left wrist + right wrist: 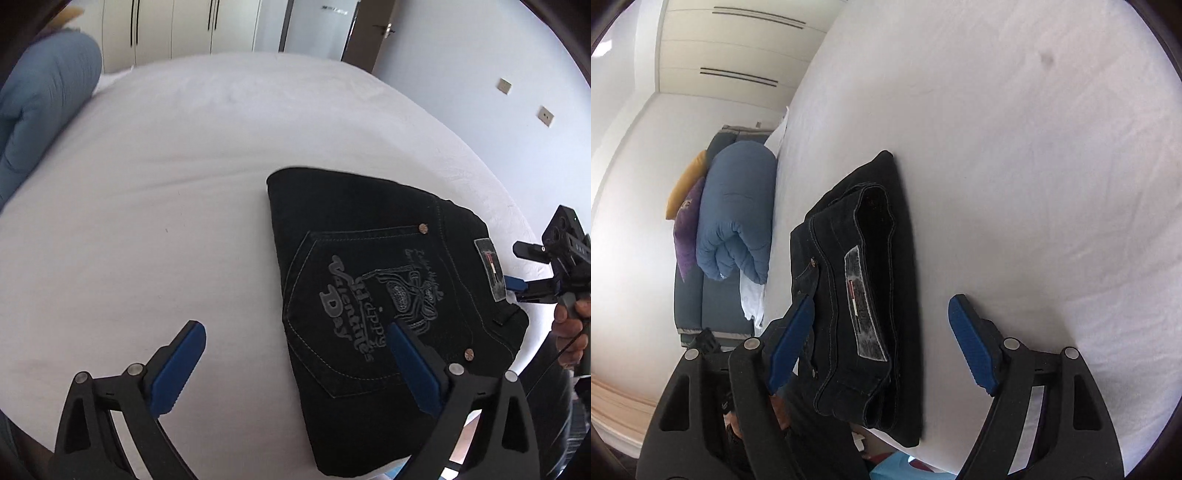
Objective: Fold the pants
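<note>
Your left gripper [295, 363] hangs with its blue pads spread wide and nothing pinched between them. Its left finger [177, 369] sits over bare white sheet [166, 184], while its right finger [413, 365] hovers above the back pocket of the folded black pants [369, 258]; whether that pad touches the denim you cannot tell from this view. The pants lie as a compact folded bundle ahead of and to the right of this gripper, pocket side up, with pale embroidered lettering on the pocket and a grey waistband patch [489, 269] at their far right edge. Well off to the left of the gripper, a rolled blue duvet [44, 103] rests at the edge of the bed.

Your right gripper [882, 343] is also spread, its pads clear of the cloth. In its own view the folded pants [857, 295] lie between the two fingers and stretch away ahead, waistband end nearest, stacked layers showing along the near edge. The left pad [792, 343] stands just beside the bundle's left edge, and the right pad [971, 343] sits apart over white sheet [1034, 184]. From the left camera, this gripper's tips [517, 284] reach in at the waistband patch from the right, with your hand [570, 325] gripping the handle behind them.
</note>
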`<move>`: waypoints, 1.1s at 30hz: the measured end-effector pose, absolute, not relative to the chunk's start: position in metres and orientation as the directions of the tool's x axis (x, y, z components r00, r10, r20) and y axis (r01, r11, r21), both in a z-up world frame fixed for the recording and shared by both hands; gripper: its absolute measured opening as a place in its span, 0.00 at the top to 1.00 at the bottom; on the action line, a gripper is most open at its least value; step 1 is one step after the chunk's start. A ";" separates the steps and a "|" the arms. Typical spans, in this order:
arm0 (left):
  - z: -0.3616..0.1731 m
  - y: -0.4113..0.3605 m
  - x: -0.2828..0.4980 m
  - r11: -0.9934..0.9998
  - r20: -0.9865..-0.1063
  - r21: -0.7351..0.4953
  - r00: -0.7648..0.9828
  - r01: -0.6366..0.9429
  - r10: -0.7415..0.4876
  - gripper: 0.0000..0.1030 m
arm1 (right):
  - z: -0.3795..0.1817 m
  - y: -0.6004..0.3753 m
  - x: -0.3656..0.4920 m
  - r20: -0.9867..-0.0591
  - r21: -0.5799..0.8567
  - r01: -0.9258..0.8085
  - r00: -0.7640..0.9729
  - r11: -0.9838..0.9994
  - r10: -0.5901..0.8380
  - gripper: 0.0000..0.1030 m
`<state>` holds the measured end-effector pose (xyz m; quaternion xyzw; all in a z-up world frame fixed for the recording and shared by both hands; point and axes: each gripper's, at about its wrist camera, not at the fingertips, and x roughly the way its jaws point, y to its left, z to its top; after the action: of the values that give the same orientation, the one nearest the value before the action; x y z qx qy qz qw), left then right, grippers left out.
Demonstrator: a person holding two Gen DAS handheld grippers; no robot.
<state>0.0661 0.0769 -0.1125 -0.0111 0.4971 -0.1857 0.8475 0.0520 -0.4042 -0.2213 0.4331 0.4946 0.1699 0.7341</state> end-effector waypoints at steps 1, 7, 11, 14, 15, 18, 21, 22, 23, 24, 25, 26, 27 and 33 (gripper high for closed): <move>-0.123 0.081 0.072 0.924 -0.848 -0.249 0.396 0.291 -0.353 0.08 | -0.222 -0.403 0.060 -0.593 0.795 0.185 0.432 0.577 0.679 0.27; -0.143 0.069 0.095 0.899 -0.877 -0.296 0.280 0.323 -0.390 0.15 | -0.229 -0.392 0.096 -0.654 0.755 0.224 0.333 0.616 0.680 0.31; -0.146 0.056 0.104 0.888 -0.884 -0.321 0.233 0.330 -0.406 0.19 | -0.231 -0.374 0.113 -0.692 0.721 0.214 0.284 0.660 0.664 0.47; -0.145 0.047 0.103 0.873 -0.877 -0.347 0.212 0.342 -0.431 0.43 | -0.233 -0.367 0.116 -0.698 0.714 0.217 0.285 0.665 0.657 0.66; -0.144 0.044 0.103 0.877 -0.880 -0.339 0.215 0.340 -0.424 0.46 | -0.235 -0.369 0.115 -0.689 0.723 0.223 0.293 0.653 0.663 0.69; -0.142 0.039 0.100 0.887 -0.883 -0.323 0.231 0.329 -0.407 0.59 | -0.232 -0.365 0.112 -0.706 0.704 0.200 0.307 0.682 0.638 0.76; -0.135 0.035 0.095 0.891 -0.878 -0.324 0.251 0.317 -0.408 0.74 | -0.215 -0.348 0.111 -0.769 0.616 0.129 0.315 0.777 0.557 0.82; -0.132 0.034 0.094 0.892 -0.875 -0.323 0.258 0.318 -0.409 0.78 | -0.207 -0.343 0.111 -0.789 0.577 0.096 0.321 0.811 0.524 0.82; -0.128 0.033 0.093 0.893 -0.874 -0.317 0.267 0.318 -0.406 0.80 | -0.199 -0.339 0.111 -0.803 0.545 0.068 0.329 0.836 0.497 0.83; -0.125 0.032 0.092 0.894 -0.873 -0.313 0.273 0.319 -0.404 0.80 | -0.190 -0.335 0.112 -0.808 0.524 0.041 0.339 0.851 0.481 0.84; -0.122 0.032 0.093 0.894 -0.871 -0.315 0.278 0.319 -0.406 0.80 | -0.183 -0.333 0.111 -0.807 0.517 0.025 0.348 0.856 0.477 0.85; -0.117 0.032 0.093 0.892 -0.864 -0.323 0.285 0.316 -0.414 0.81 | -0.176 -0.332 0.111 -0.804 0.511 0.008 0.359 0.860 0.474 0.85; -0.112 0.033 0.093 0.890 -0.858 -0.329 0.294 0.315 -0.421 0.81 | -0.169 -0.330 0.110 -0.800 0.507 -0.008 0.369 0.862 0.474 0.85; -0.058 0.026 0.106 0.888 -0.807 -0.287 0.408 0.360 -0.427 0.81 | -0.121 -0.334 0.121 -0.752 0.494 -0.075 0.463 0.866 0.469 0.86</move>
<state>0.1063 0.0256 -0.0580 -0.0338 0.4908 -0.2347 0.8384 0.1209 -0.3341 -0.1206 0.2002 0.4917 0.1633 0.8315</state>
